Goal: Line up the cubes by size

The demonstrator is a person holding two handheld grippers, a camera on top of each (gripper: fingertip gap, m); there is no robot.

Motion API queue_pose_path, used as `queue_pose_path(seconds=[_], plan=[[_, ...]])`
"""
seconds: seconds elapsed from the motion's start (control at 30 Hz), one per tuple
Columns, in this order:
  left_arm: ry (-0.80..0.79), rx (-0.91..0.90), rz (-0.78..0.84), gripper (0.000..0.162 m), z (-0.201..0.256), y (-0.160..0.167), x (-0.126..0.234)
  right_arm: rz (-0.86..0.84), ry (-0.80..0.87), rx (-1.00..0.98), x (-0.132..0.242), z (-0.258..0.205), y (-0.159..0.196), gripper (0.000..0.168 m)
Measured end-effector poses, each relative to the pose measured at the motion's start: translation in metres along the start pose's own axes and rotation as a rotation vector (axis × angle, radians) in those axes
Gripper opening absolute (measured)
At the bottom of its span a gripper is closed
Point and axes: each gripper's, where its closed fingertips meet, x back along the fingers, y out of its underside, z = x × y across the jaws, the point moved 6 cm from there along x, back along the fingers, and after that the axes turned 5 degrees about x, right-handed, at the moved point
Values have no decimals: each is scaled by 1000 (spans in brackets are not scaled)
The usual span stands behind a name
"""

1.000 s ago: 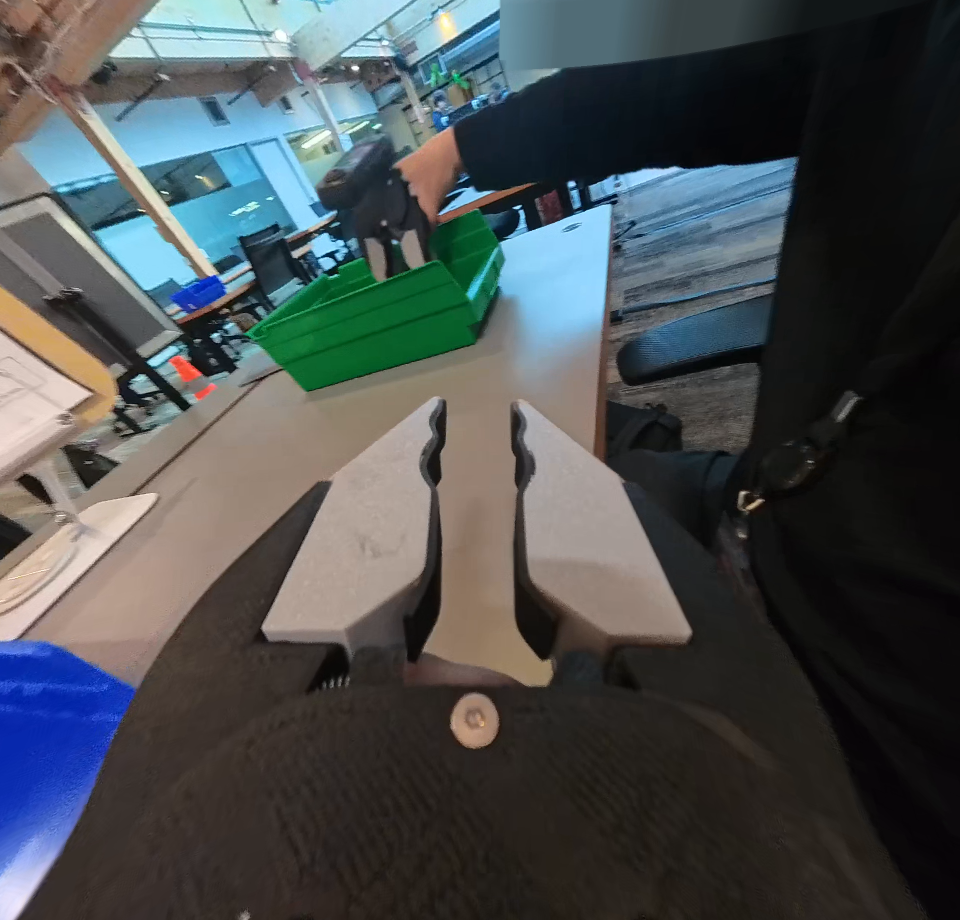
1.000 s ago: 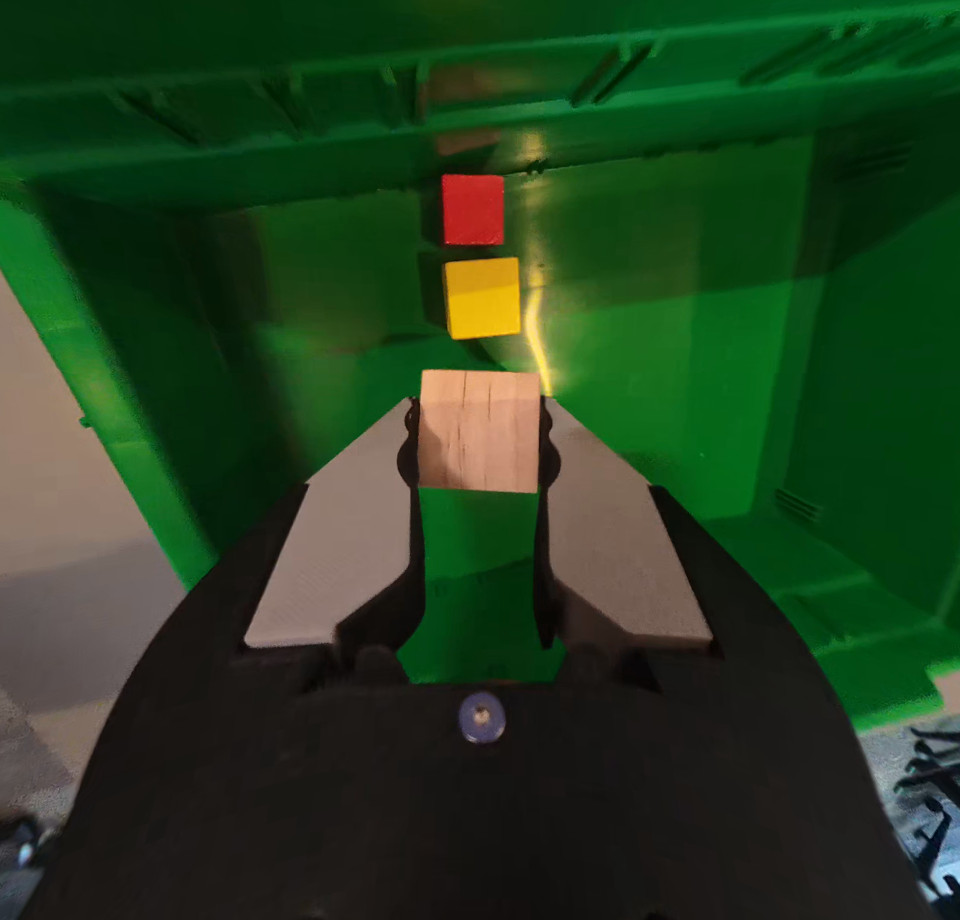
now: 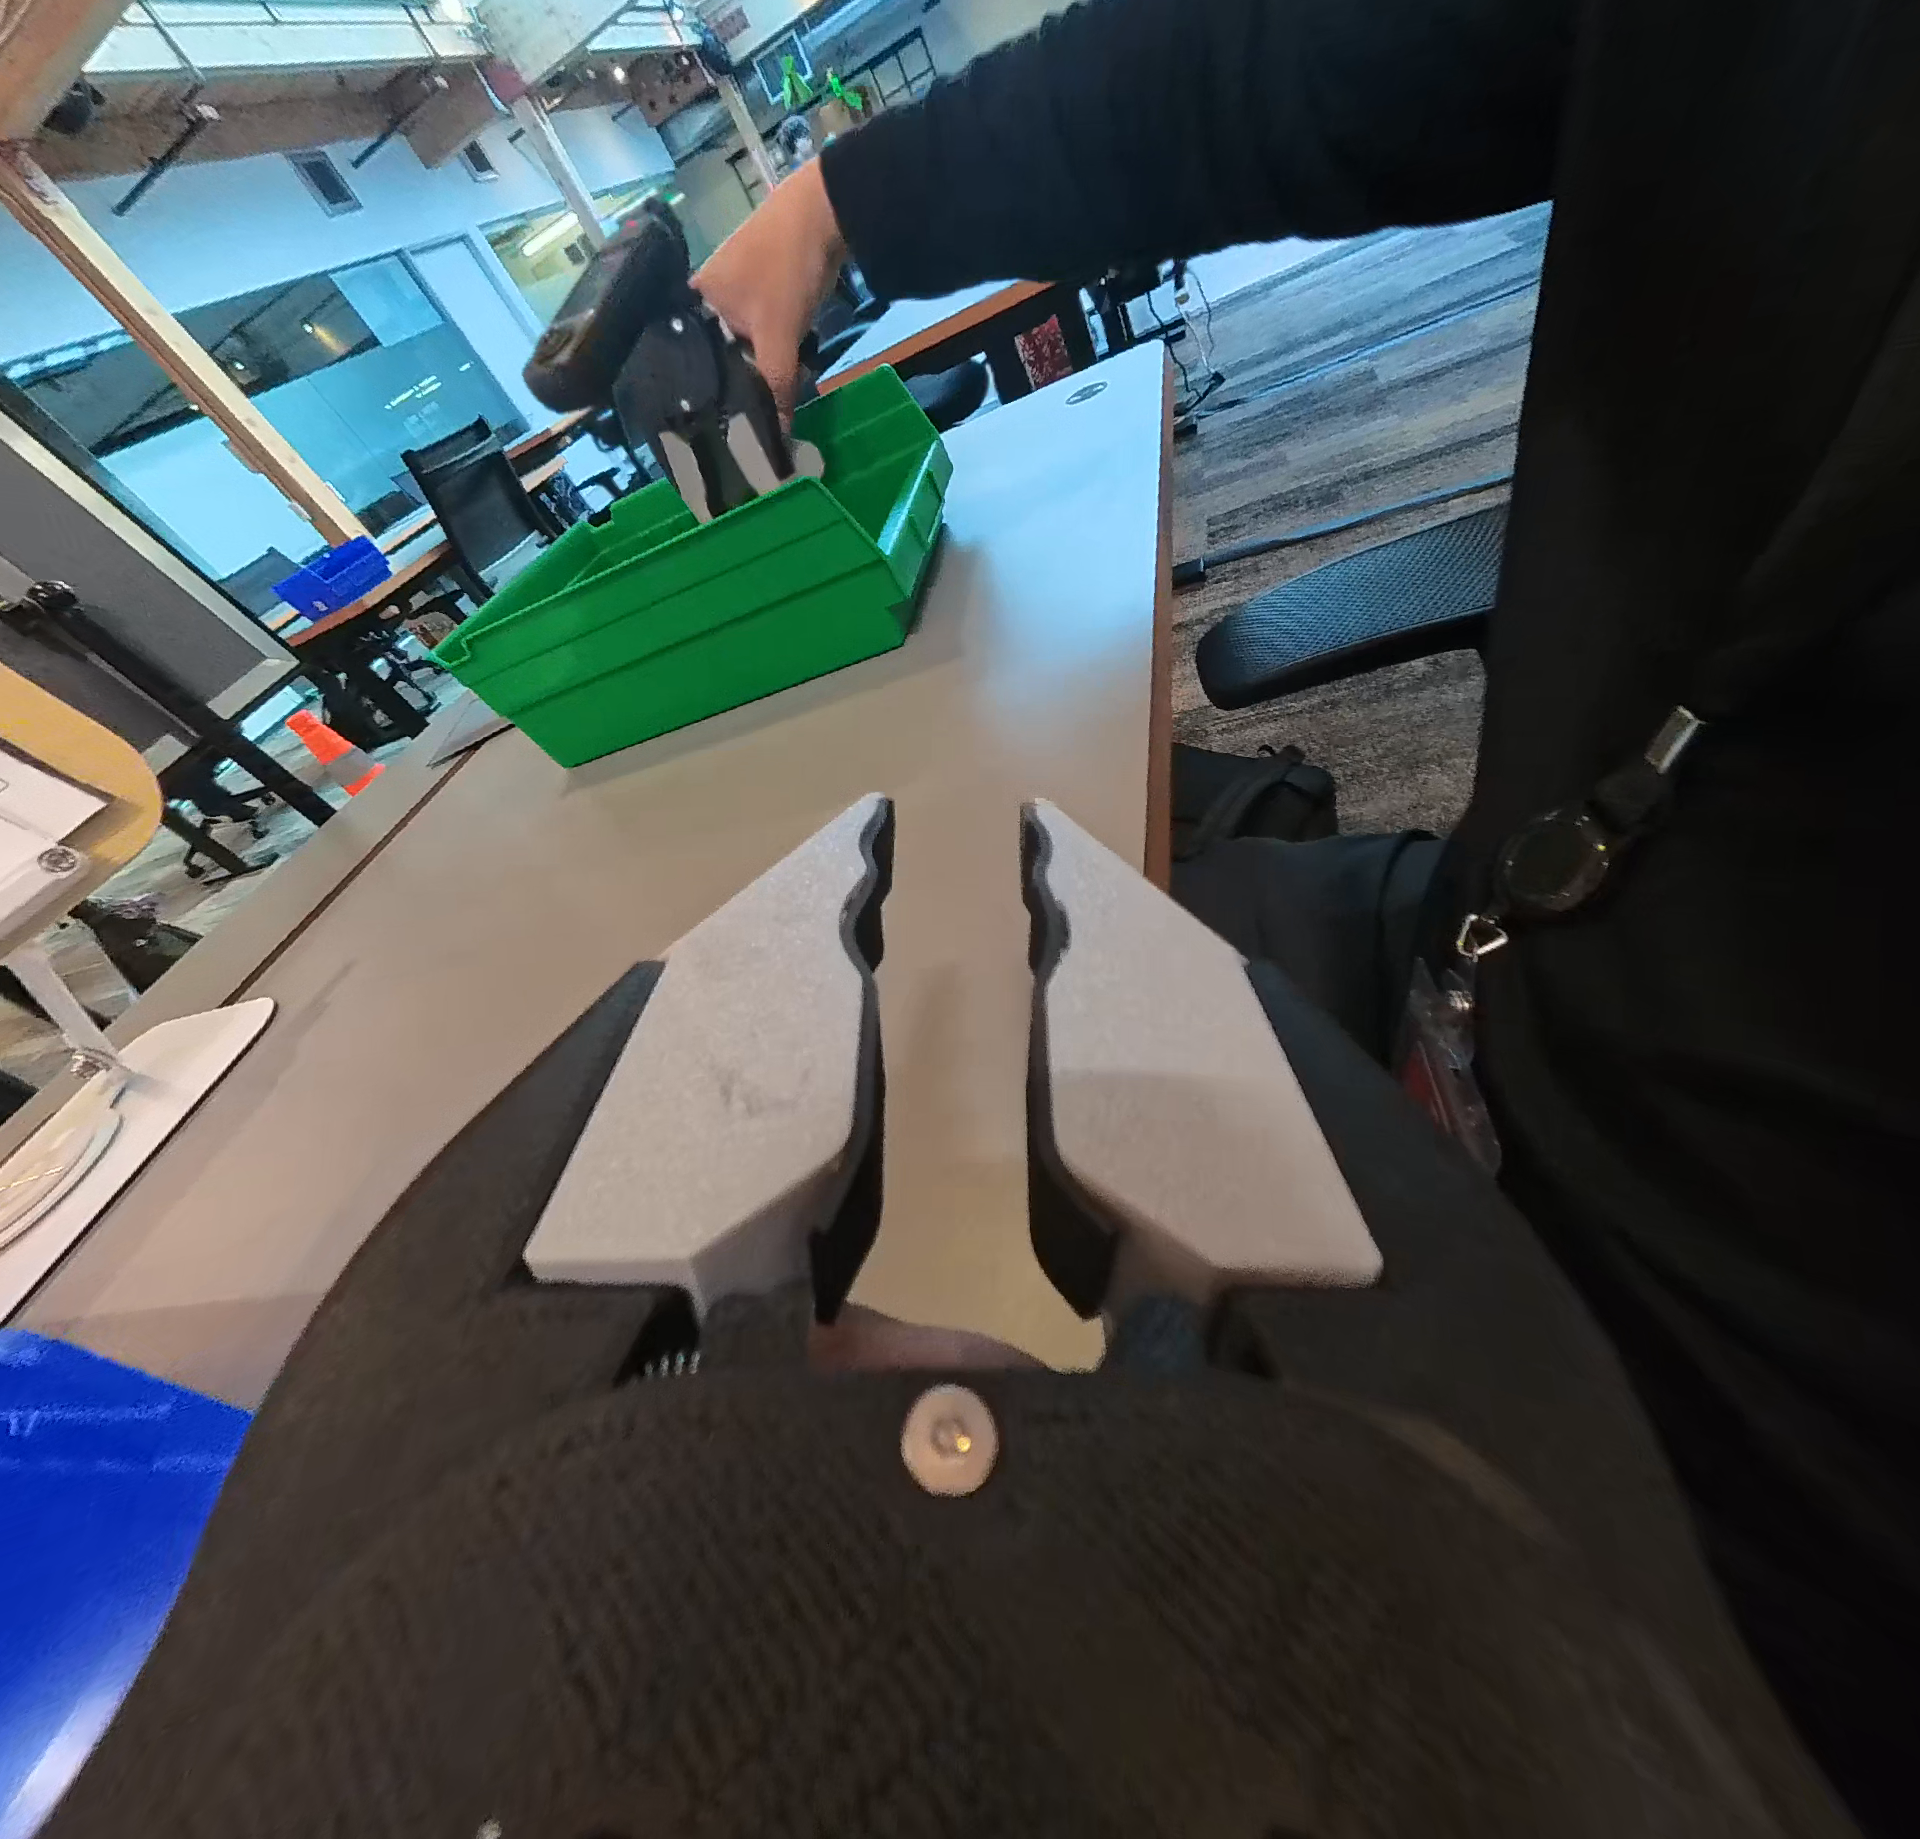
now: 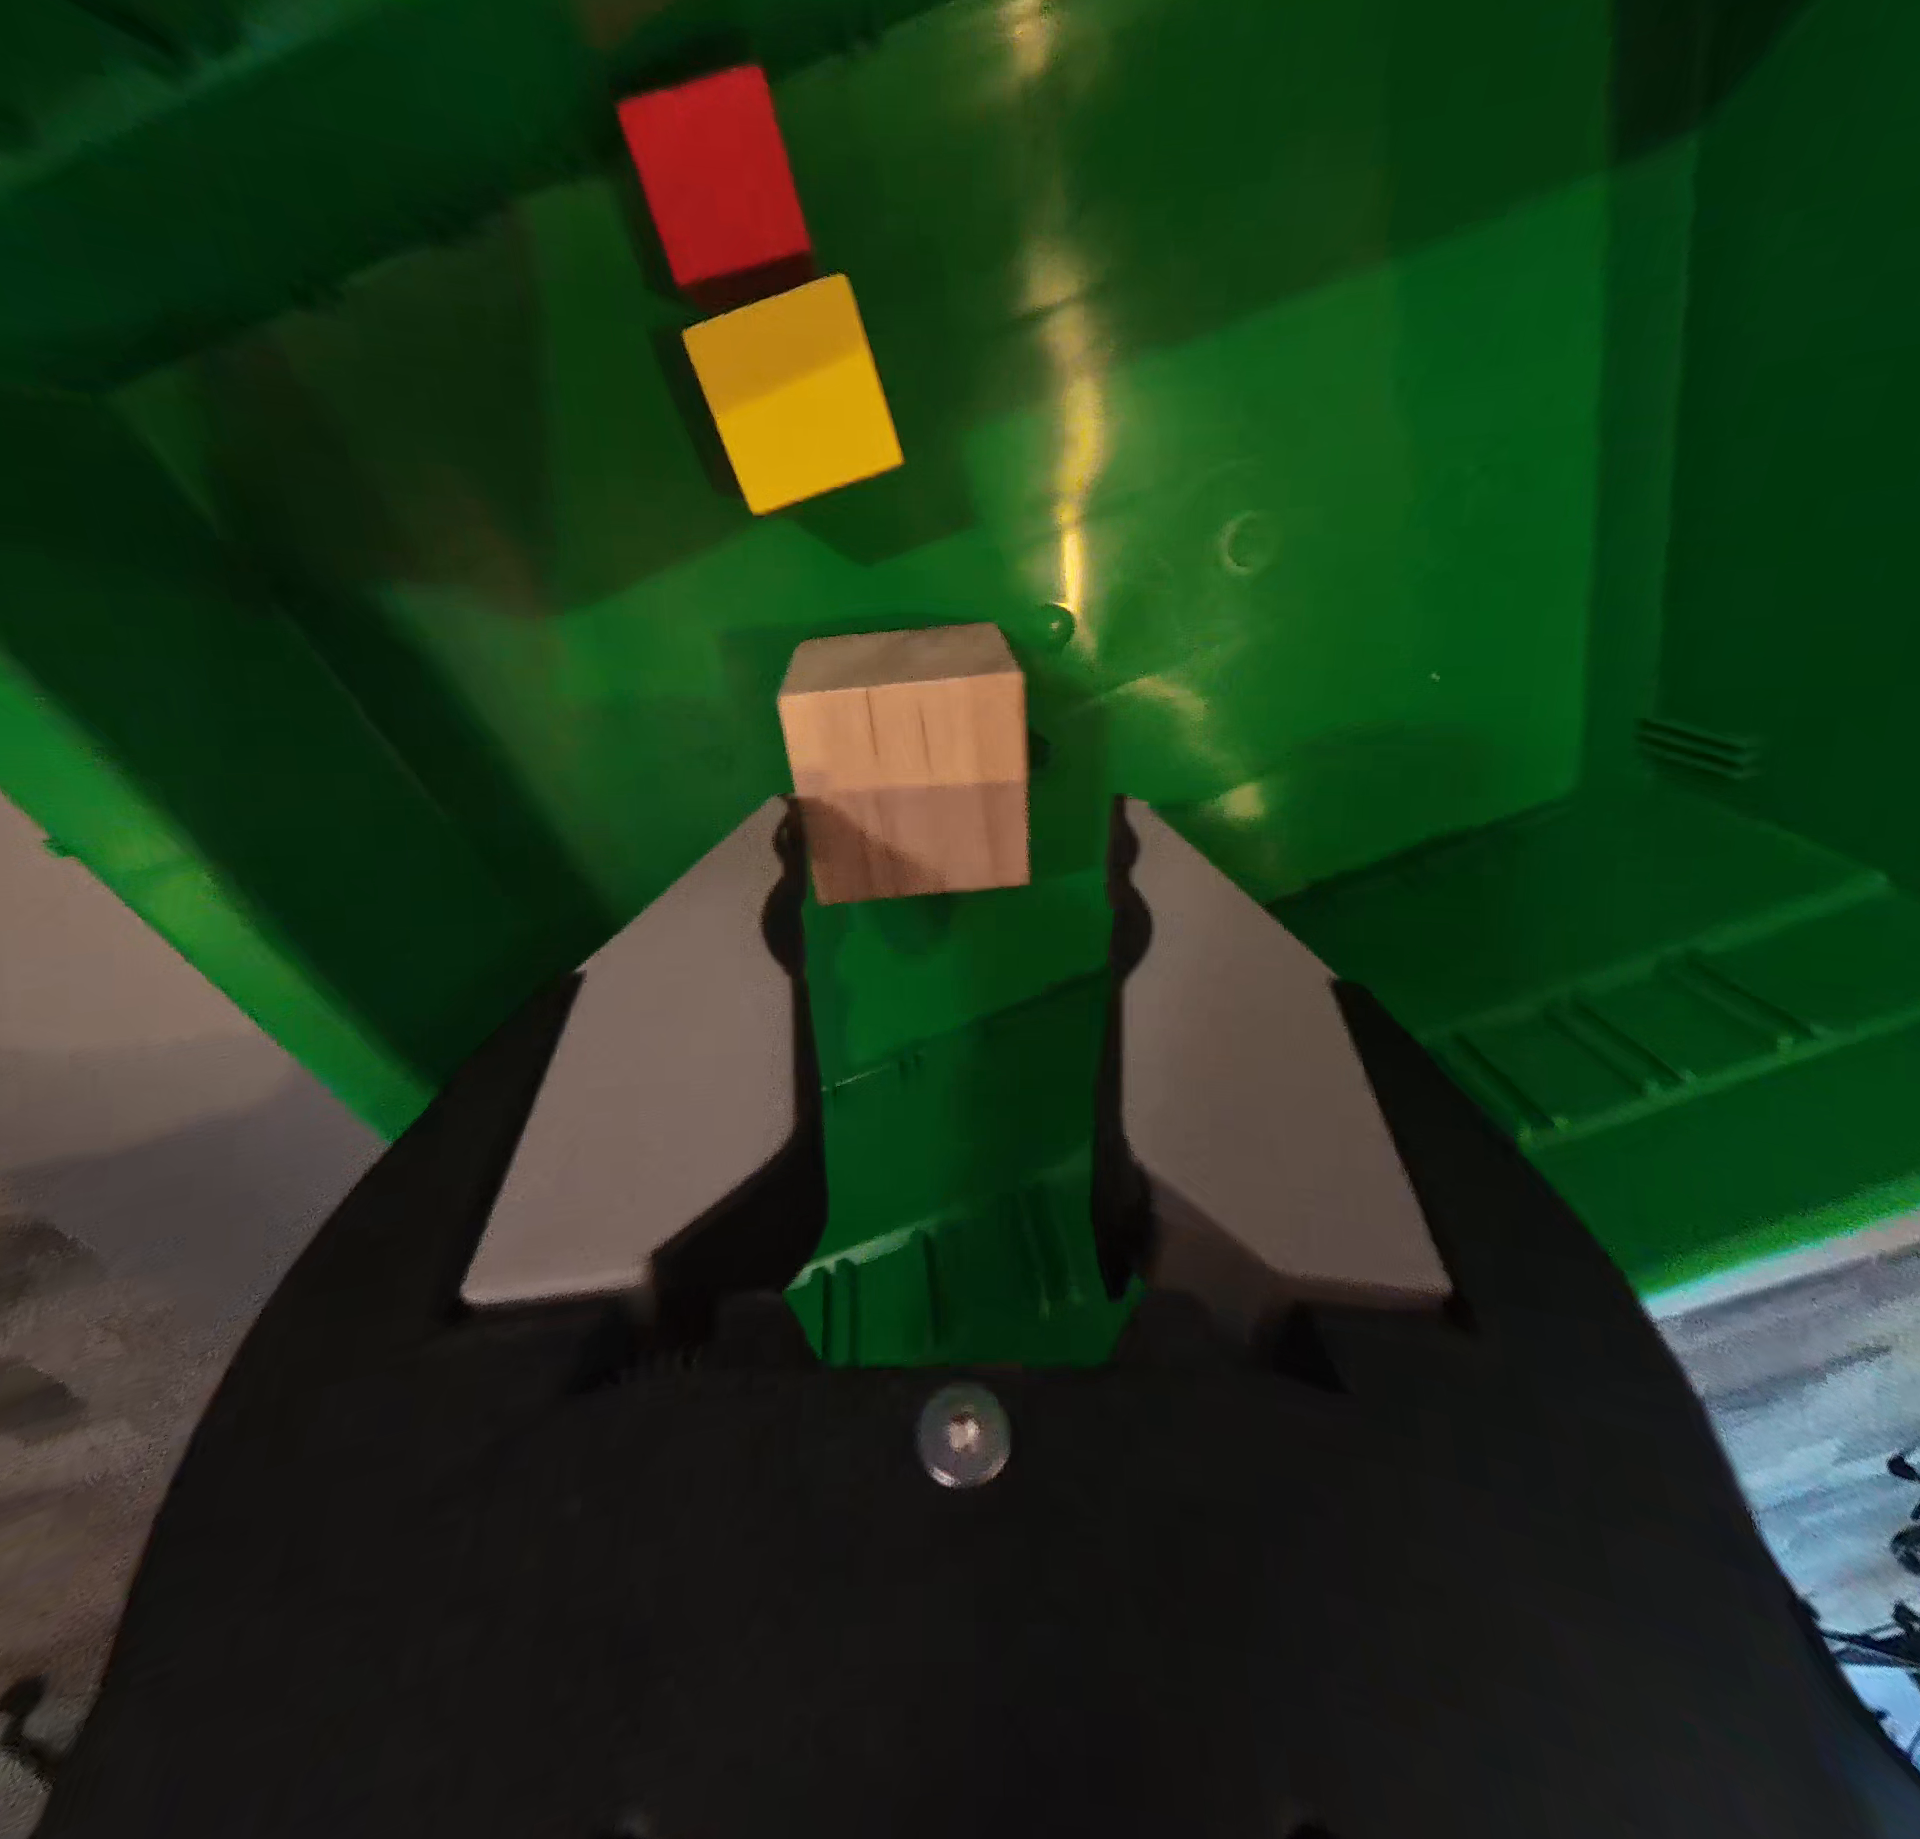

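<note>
Right tongs (image 4: 951, 813) stand apart, clamping nothing; left tongs (image 3: 956, 833) hover parted over the table (image 3: 1060, 563). Inside the green bin (image 4: 1455, 439), the wooden cube (image 4: 906, 750) sits at twelve o'clock of the right tongs, with yellow cube (image 4: 795, 397) and red cube (image 4: 717, 174) beyond, so the row looks finished.

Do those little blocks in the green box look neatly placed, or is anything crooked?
Slightly crooked: the red cube and yellow cube sit turned against the wooden cube, so the row in the green bin bends.

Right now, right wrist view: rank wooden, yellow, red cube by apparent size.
1. wooden cube, looks largest, but it is nearest the camera.
2. yellow cube.
3. red cube, close to the yellow one; it lies farther off, so their true order is unsure.
</note>
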Motion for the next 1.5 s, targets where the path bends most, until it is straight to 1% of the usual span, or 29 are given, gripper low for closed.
queue_pose_path(seconds=[0.03, 0.1, 0.23, 0.4, 0.5, 0.57, 0.6, 0.67, 0.7, 0.77, 0.83, 0.87, 0.9, 0.93, 0.97, 1.03, 1.07, 1.13, 1.23, 1.3, 1.4, 1.5], plan=[[2, -4, -5, 22, 1, 0, -1, 1, -17, 17, -2, -1, -3, 41], [6, -7, -10, 22, 2, 1, -1, 3, 11, 59, -2, 0, -8, 40], [9, 0, -7, 22, 1, 1, 0, -6, 10, 122, -2, 0, -15, 40], [14, -1, -28, 23, 1, 4, 0, -24, 4, 166, -2, -5, -20, 40], [11, 13, -27, 25, 0, 4, 2, -21, -9, 151, 0, -9, -20, 40], [-15, 18, -29, 26, -6, 3, 6, -21, 17, 118, 5, -7, -19, 58], [-63, 20, -31, 27, -14, 1, 10, -6, 26, 105, 11, -8, -19, 59], [-188, 22, -51, 23, -38, -4, 25, 84, 75, 92, 29, -12, -25, 59], [-225, 8, -95, 24, -50, -6, 36, 155, 117, 82, 41, -15, -30, 62], [-261, -47, -241, 29, -80, -8, 61, 339, 173, 57, 69, -31, -47, 72], [-249, -99, -420, 39, -116, -8, 83, 562, 185, 77, 95, -61, -70, 72], [-258, -134, -494, 40, -138, -10, 92, 650, 195, 98, 104, -77, -81, 72], [-254, -155, -561, 42, -158, -10, 98, 711, 208, 122, 110, -94, -91, 73], [-230, -140, -631, 47, -176, -7, 103, 756, 214, 152, 114, -109, -100, 75], [-202, -95, -720, 58, -193, 0, 107, 805, 209, 181, 116, -125, -109, 78], [-185, -11, -921, 66, -226, 24, 114, 941, 129, 247, 119, -157, -125, 84], [-167, 15, -1003, 75, -237, 37, 115, 1009, 86, 267, 120, -169, -132, 84], [-106, 4, -1156, 75, -251, 65, 119, 1125, -7, 292, 120, -185, -140, 86], [-28, -40, -1367, 75, -261, 104, 128, 1219, -103, 292, 113, -194, -141, 86], [1, -63, -1464, 75, -267, 122, 134, 1230, -126, 271, 105, -192, -137, 85], [41, -44, -1539, 75, -273, 139, 138, 1245, -171, 228, 97, -185, -132, 85], [85, -40, -1558, 63, -274, 150, 134, 1284, -193, 192, 97, -180, -128, 84]])
